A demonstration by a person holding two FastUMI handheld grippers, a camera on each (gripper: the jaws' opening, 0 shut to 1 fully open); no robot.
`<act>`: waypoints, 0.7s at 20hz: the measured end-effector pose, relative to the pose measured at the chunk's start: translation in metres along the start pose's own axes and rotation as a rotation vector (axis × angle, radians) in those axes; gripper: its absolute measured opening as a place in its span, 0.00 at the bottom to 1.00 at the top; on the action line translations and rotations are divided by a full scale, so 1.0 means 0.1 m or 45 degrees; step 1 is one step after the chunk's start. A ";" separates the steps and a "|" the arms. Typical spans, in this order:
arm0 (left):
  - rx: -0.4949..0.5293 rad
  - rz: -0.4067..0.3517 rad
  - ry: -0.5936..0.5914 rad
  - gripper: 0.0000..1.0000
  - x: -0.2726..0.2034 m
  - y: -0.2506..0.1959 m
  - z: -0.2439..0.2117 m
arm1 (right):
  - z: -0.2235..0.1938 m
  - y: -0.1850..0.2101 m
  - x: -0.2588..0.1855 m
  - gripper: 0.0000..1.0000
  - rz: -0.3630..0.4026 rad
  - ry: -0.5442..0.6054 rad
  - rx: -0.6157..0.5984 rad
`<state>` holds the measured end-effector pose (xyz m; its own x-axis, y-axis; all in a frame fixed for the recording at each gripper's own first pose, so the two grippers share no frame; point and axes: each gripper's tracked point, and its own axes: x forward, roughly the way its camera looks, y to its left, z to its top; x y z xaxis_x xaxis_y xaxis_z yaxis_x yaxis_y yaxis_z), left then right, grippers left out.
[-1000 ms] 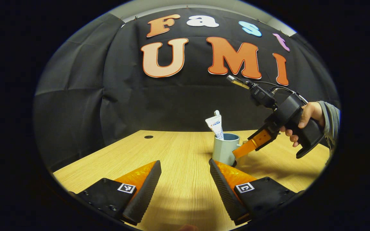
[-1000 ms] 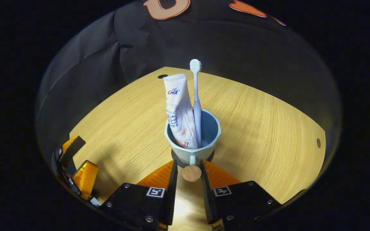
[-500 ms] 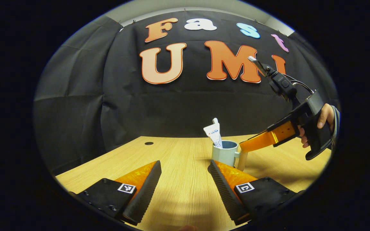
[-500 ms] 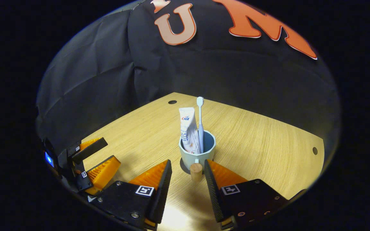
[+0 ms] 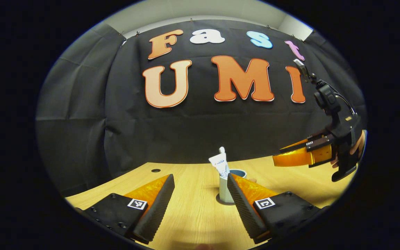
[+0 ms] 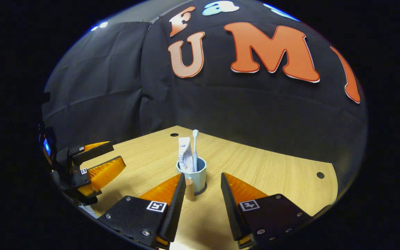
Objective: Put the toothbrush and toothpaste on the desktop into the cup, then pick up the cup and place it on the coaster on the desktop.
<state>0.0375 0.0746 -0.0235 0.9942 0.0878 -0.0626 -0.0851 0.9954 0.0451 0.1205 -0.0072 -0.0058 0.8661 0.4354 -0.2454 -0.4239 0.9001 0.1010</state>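
A pale blue cup (image 6: 196, 177) with a wooden handle (image 6: 189, 189) stands upright on a dark round coaster (image 6: 204, 190) on the wooden table (image 6: 273, 173). In it stand a white toothpaste tube (image 6: 184, 158) and a pale toothbrush (image 6: 195, 147). My right gripper (image 6: 201, 175) is open, drawn back a little from the cup, holding nothing. In the left gripper view the cup (image 5: 223, 190) and toothpaste tube (image 5: 221, 166) sit on the coaster (image 5: 221, 201), partly behind one finger. My left gripper (image 5: 200, 178) is open and holds nothing. The right gripper (image 5: 300, 157) hangs above the table at the right.
The table (image 5: 193, 215) has small round holes (image 6: 174, 134) near its back and at its right edge (image 6: 320, 175). The left gripper (image 6: 96, 166) hovers at the left of the right gripper view. A hand (image 5: 359, 146) holds the right gripper. Black cloth walls stand behind the table.
My right gripper's fingers, close on both sides of the cup's handle a second ago, opened wider and pulled back and up. The left gripper also drew back. The cup stays on the coaster.
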 end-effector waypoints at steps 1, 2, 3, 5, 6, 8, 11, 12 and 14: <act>-0.014 -0.008 -0.014 0.99 0.01 -0.04 0.04 | 0.01 -0.09 -0.07 0.64 -0.042 -0.031 -0.008; -0.021 -0.012 -0.029 0.97 0.01 -0.08 0.09 | 0.02 -0.18 -0.14 0.66 -0.082 -0.064 -0.019; -0.022 -0.016 -0.043 0.95 0.01 -0.12 0.12 | 0.03 -0.26 -0.24 0.69 -0.115 -0.095 -0.033; -0.028 -0.033 -0.064 0.96 0.03 -0.23 0.18 | 0.05 -0.37 -0.37 0.73 -0.156 -0.148 -0.054; -0.033 -0.049 -0.066 0.97 0.04 -0.30 0.19 | 0.01 -0.42 -0.43 0.74 -0.175 -0.149 -0.064; -0.034 -0.066 -0.052 0.96 0.06 -0.42 0.18 | -0.10 -0.57 -0.48 0.79 -0.223 -0.155 -0.063; -0.044 -0.070 -0.052 0.98 0.08 -0.53 0.20 | -0.15 -0.76 -0.65 0.81 -0.292 -0.194 -0.041; -0.054 -0.070 -0.056 0.98 0.08 -0.55 0.21 | -0.14 -0.83 -0.70 0.81 -0.319 -0.212 -0.035; -0.064 -0.068 -0.073 0.98 0.07 -0.59 0.26 | -0.12 -0.96 -0.81 0.81 -0.372 -0.251 -0.015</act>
<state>0.0516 0.0156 -0.0007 0.9994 0.0337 -0.0066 -0.0337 0.9994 -0.0068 0.0880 -0.1286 -0.0074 0.9852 0.1556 -0.0717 -0.1528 0.9873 0.0428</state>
